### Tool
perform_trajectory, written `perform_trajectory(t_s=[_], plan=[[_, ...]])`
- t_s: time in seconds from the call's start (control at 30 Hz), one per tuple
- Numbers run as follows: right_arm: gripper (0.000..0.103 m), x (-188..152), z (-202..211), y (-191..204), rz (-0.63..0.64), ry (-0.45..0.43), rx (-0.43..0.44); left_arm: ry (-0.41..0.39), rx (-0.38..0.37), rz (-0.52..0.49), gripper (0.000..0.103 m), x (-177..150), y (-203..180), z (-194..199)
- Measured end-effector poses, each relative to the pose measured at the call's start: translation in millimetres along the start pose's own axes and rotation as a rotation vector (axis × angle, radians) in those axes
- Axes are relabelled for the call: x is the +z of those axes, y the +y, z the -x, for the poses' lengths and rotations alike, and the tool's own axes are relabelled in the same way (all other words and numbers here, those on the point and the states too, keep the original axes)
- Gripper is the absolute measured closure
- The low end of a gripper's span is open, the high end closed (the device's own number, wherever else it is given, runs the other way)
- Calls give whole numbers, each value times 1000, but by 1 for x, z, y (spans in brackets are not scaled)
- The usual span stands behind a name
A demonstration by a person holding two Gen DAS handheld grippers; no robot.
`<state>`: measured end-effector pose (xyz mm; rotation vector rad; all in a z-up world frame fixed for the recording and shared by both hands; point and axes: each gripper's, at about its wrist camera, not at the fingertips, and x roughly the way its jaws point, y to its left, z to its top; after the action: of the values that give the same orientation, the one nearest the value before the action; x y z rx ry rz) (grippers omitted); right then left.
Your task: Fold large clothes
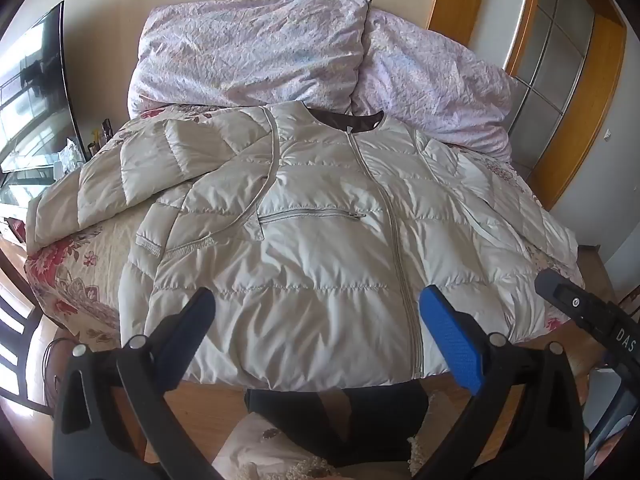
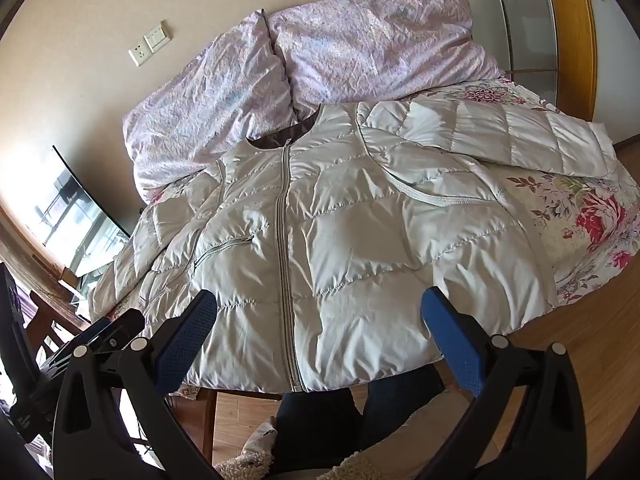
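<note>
A cream quilted down jacket [image 1: 312,240] lies face up and zipped on the bed, collar toward the far pillows. It also shows in the right wrist view [image 2: 360,240]. One sleeve [image 1: 120,176] stretches out to the left. The other sleeve [image 2: 512,136] stretches out to the right. My left gripper [image 1: 320,316] is open and empty, held above the jacket's hem. My right gripper [image 2: 320,316] is open and empty, also above the hem. The left gripper's body [image 2: 96,340] shows at the lower left of the right wrist view.
The bed has a floral cover [image 2: 592,216] and lilac crumpled pillows [image 1: 256,48] at the far end. A TV [image 1: 32,92] stands left. Wooden door frame [image 1: 576,88] stands right. The person's dark-clad legs [image 1: 340,412] and wood floor [image 2: 592,360] are below.
</note>
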<state>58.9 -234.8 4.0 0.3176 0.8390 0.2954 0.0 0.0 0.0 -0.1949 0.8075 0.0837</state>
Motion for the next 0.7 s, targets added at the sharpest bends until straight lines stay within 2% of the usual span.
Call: perform_trajectory(t_s=[0.7], plan=[[1, 0, -3, -1, 1, 2, -2, 1, -2, 1, 2, 0, 0, 0]])
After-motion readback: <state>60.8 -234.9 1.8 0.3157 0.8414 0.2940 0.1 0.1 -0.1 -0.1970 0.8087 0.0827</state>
